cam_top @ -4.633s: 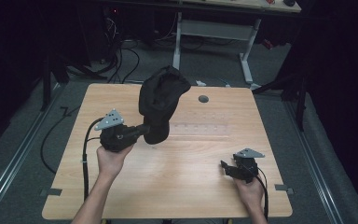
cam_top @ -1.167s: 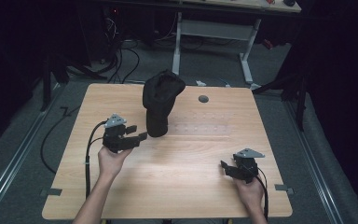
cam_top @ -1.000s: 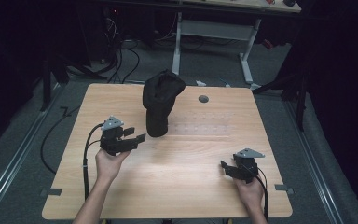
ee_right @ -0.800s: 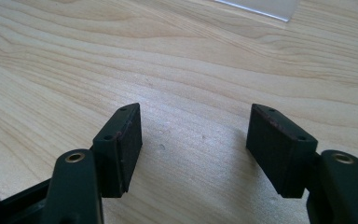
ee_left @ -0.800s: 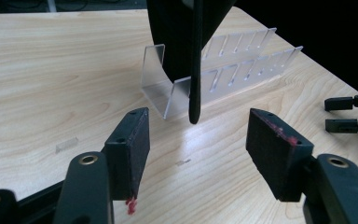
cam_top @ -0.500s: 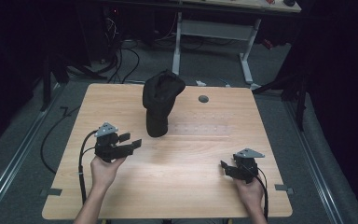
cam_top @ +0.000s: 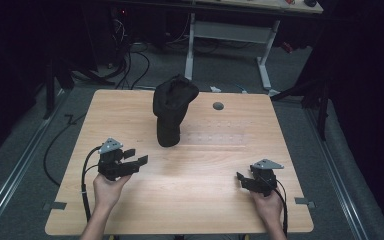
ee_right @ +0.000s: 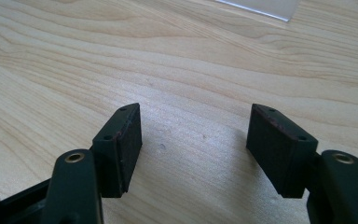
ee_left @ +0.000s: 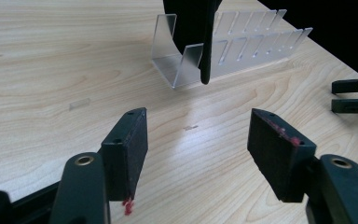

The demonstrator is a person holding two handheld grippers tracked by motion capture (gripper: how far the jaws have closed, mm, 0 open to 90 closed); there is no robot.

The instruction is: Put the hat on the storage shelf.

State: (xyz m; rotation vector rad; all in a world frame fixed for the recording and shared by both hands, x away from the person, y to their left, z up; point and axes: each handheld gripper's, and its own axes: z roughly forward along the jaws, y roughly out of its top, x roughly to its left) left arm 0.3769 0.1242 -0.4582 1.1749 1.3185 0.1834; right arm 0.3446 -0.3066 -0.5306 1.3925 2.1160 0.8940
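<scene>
Both grippers idling near, jaws spread and empty; black cap sitting far on the clear rack.

Near: right gripper (cam_top: pixel 244 180) and left gripper (cam_top: pixel 136 161) hovering over the table (cam_top: pixel 200 200). Far centre: cap (cam_top: pixel 172 107) draping over the rack (ee_left: pixel 242 51). Judged light, soft, floppy; pinching the hanging fabric edge looks best.

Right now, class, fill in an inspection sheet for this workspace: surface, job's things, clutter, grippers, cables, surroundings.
Surface: wooden table, bare grain near both hands.
Job's things: black cap propped on a clear slotted rack.
Clutter: small grey disc near the far edge.
Grippers: left hand-held gripper open, holding nothing; right hand-held gripper open, holding nothing.
Cables: black cable trailing from the left one.
Surroundings: dark room, grey floor, white-legged table frame behind.
</scene>
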